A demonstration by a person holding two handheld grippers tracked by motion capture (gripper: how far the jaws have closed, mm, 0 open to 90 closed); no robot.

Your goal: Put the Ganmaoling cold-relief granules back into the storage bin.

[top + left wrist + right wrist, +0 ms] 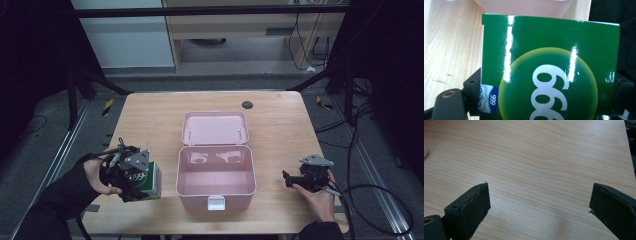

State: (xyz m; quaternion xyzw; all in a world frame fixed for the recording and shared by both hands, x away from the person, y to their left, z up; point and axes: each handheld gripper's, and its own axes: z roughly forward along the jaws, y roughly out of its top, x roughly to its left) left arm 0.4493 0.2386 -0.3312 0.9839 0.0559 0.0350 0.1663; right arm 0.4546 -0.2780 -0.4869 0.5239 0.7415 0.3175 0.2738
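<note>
left tongs (134, 181): at the near left, jaws clamped on a held item, forearm entering from the lower left | right tongs (300, 179): near right, jaws spread wide, nothing between, pointing left, hand low

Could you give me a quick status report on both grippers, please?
Left gripper shut on green box, left of the open pink case. Right gripper open, empty, over bare table. Nothing between box and case.

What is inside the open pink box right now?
The pink box looks empty: bare pink floor, two moulded hollows at the back. Its front wall hides the nearest strip of floor.
</note>
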